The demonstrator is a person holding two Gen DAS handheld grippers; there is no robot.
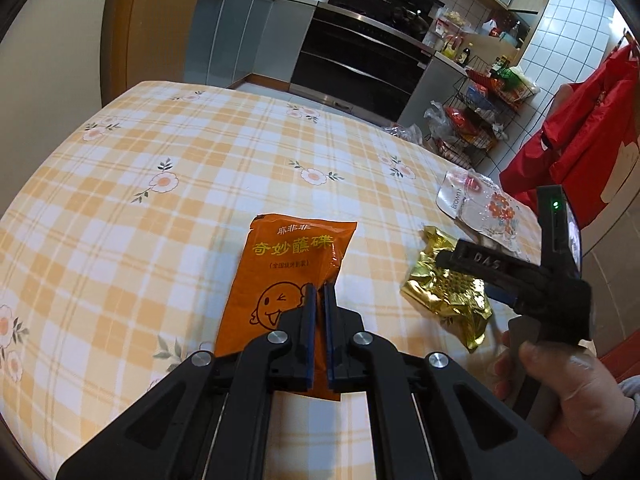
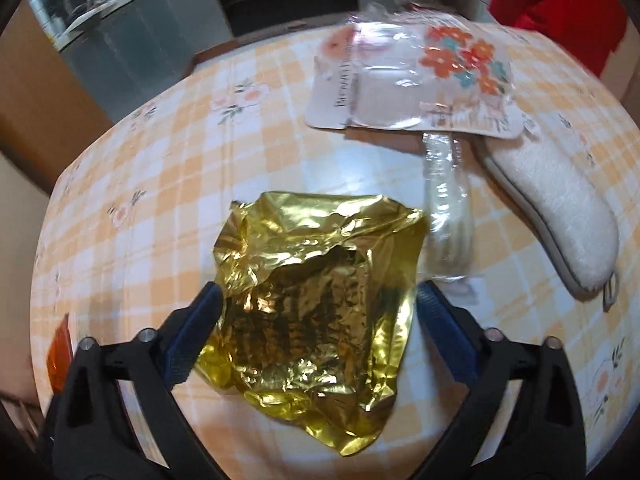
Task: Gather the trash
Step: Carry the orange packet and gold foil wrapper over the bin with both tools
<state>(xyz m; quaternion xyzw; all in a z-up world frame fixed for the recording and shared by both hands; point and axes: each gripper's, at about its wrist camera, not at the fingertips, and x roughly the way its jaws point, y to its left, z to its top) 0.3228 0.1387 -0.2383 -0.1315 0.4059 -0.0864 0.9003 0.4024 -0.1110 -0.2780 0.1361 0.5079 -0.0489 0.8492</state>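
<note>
Two grippers we log: left gripper (image 1: 318, 292) pinching the orange sachet (image 1: 286, 276); right gripper (image 2: 318, 300) wide, straddling the gold wrapper (image 2: 312, 312) on the bench (image 1: 160, 152).

Checked tablecloth (image 1: 168, 216), black oven (image 1: 360, 56), white-tiled wall (image 1: 568, 36)

Desk (image 1: 120, 208) covered by an orange-and-white checked, flower-printed cloth.
An orange printed foil sachet (image 1: 286, 280), a crumpled gold foil wrapper (image 2: 312, 320), a clear flower-printed blister pack (image 2: 416, 80), a plastic-wrapped fork (image 2: 446, 212) and a white textured zip case (image 2: 556, 216) are laid on it.
</note>
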